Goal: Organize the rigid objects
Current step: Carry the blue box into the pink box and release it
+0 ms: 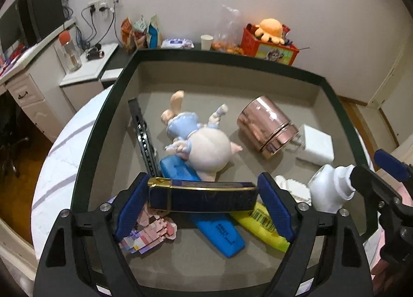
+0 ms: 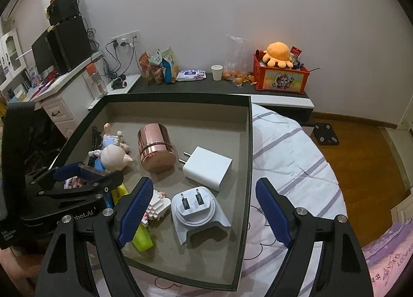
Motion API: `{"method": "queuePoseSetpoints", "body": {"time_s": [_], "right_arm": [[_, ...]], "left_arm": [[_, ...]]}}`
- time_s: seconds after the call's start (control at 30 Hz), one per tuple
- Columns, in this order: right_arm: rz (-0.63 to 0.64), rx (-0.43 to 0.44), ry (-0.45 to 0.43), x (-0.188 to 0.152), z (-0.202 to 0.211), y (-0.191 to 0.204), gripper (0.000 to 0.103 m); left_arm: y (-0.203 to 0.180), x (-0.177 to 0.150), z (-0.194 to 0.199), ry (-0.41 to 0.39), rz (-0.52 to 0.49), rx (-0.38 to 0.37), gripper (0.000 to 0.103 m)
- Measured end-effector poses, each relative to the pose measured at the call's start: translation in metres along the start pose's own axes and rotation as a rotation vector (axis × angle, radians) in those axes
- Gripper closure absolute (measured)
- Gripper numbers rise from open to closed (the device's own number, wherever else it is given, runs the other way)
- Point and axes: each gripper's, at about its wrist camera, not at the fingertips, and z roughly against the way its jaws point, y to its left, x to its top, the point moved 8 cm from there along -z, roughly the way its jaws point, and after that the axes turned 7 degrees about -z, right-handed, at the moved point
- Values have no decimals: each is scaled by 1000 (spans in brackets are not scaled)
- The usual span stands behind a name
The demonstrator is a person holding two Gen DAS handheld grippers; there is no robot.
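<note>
My left gripper is shut on a dark blue case with gold trim, held crosswise over the near part of a dark-rimmed tray. In the tray lie a pig figurine, a copper cup on its side, a white charger, a blue marker, a yellow marker, a black comb and a pink block figure. My right gripper is open and empty above a white plug adapter; it shows at the left wrist view's right edge.
The tray rests on a striped bedcover. Behind it a dark shelf carries snack bags, a paper cup and a red box with an orange plush. A white desk with a monitor stands at left.
</note>
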Motion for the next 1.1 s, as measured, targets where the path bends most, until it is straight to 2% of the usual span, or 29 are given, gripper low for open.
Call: {"method": "queuePoseSetpoints", "body": {"time_s": [0.13,0.23,0.33,0.5,0.57,0.6,0.83,1.1], "right_arm": [[6,3,-3,-1,5,3,20],[8,8,-19,0,17,7,20],[10,12,-35,-2,30,10,20],[2,28,-77,-8,60,20,19],[-14,42,-93,-11,72,22,11],[-20,45,-102,-12,77,22,0],[-35,75,-137,-26,112,30,0],[-16,88,-153,-48,140,40,0]], "left_arm": [[0,-2,10,-20,-2,6,5],[2,-3,29,-65,-1,4,3],[4,-5,53,-116,-21,54,1],[5,-18,93,-157,-29,73,0],[6,-24,107,-168,-28,77,0],[7,-27,113,-173,-26,80,0],[12,-49,154,-203,-4,81,0],[12,-73,198,-272,-6,135,0]]}}
